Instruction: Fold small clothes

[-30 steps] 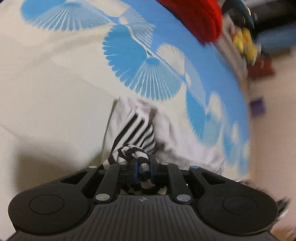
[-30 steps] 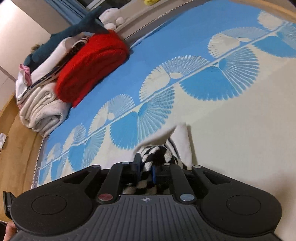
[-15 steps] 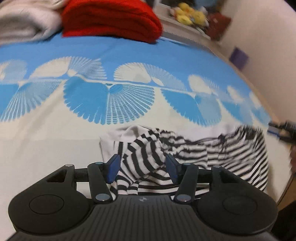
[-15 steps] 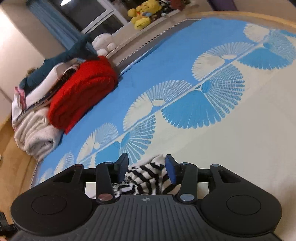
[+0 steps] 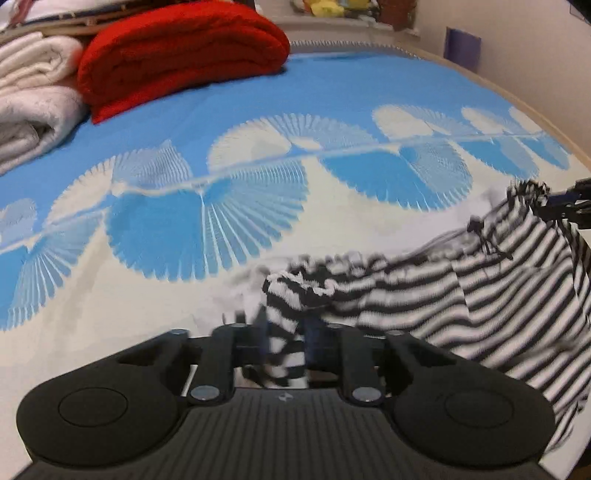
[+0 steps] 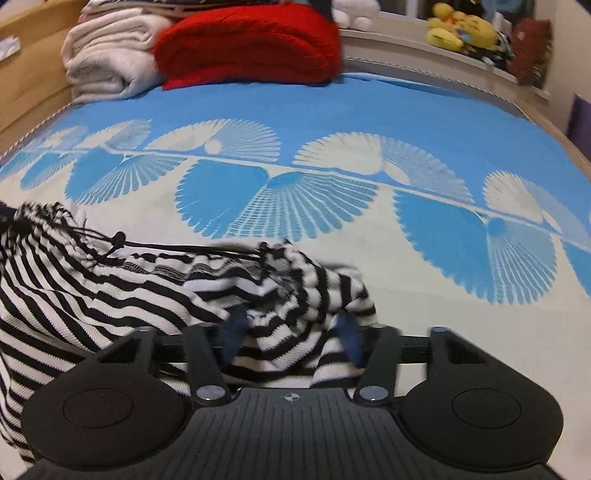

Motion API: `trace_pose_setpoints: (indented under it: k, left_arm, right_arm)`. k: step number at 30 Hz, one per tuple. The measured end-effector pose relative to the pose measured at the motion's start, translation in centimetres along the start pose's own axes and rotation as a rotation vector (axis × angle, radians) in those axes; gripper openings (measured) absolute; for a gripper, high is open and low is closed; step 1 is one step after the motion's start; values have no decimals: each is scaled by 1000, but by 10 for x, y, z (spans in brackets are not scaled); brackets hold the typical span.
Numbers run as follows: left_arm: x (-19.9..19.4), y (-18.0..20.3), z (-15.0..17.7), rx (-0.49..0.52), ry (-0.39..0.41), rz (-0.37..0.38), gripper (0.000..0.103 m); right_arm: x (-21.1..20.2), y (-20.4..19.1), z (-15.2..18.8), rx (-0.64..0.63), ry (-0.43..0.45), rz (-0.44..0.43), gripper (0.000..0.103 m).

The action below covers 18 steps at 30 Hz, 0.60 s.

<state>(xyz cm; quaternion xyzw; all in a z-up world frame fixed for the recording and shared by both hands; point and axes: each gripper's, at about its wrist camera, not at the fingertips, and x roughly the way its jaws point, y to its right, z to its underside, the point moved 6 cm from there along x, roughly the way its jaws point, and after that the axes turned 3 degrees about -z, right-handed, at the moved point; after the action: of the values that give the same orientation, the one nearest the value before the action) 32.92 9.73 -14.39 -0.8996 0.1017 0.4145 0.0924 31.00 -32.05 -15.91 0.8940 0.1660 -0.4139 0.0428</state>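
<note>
A black-and-white striped garment (image 5: 461, 295) with a black drawstring lies spread across the bedsheet (image 5: 258, 110) between both grippers. My left gripper (image 5: 286, 336) is shut on one bunched corner of it. My right gripper (image 6: 290, 332) has its jaws apart, with the other corner (image 6: 295, 314) lying loosely between the blue pads. The right gripper's fingertips (image 5: 569, 203) also show at the far right of the left wrist view, beside the garment's edge.
A folded red blanket (image 5: 177, 55) and rolled white towels (image 5: 33, 96) lie at the head of the bed. Plush toys (image 6: 461, 29) sit on a ledge behind. The wooden bed edge (image 5: 535, 110) curves on the right.
Both grippers opened half a second ago and swung level over the bed. Now the left has closed again on the garment corner, while the right stays open. The garment is now stretched out.
</note>
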Motion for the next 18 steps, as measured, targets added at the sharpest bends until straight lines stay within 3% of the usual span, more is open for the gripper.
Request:
trace_pose_setpoints:
  k: [1,2,5,6,7,8,11,13,14,16,17,18]
  left_arm:
    - [-4,-8,-9,-34,47,-21,9]
    - [-9,-19,-19,-95,96,-46,9]
    - [-18,-55,-36,-292,183,-133,9]
    - [-15,-61,-37,-321,174,-156,9]
    - [-5,-62,-36,-327,135,-153,9]
    - [4,-60,-34,-318,96,-141,9]
    - [34,-48,-26,-255,-32,-106,18]
    - [42,-50,-21,-241,-92,-111,32]
    - [40,-56,-19,-271,-96,-100,36]
    - [38,-71,-14,-355,-95,-39,52]
    - [34,-80,-10,-399,-97,-4,53]
    - [33,-86,-6,-432,-97,20,53]
  right_arm:
    - [3,-1,-4,-9,4,3,12]
    - [2,-1,-10,-6,30,8,7]
    - [-29,1,-50,62,288,33,0]
    - [-38,4,-62,87,371,77,0]
    - [-38,9,-69,111,400,114,0]
    - [-31,15,-72,149,387,136,0]
    - [8,17,-68,188,231,122,0]
    - [12,12,-69,179,209,97,2]
    - [7,12,-71,201,217,59,6]
    - [-6,14,-72,237,244,-23,43]
    - [-13,16,-70,243,259,-41,52]
    - [-18,19,-68,244,265,-55,52]
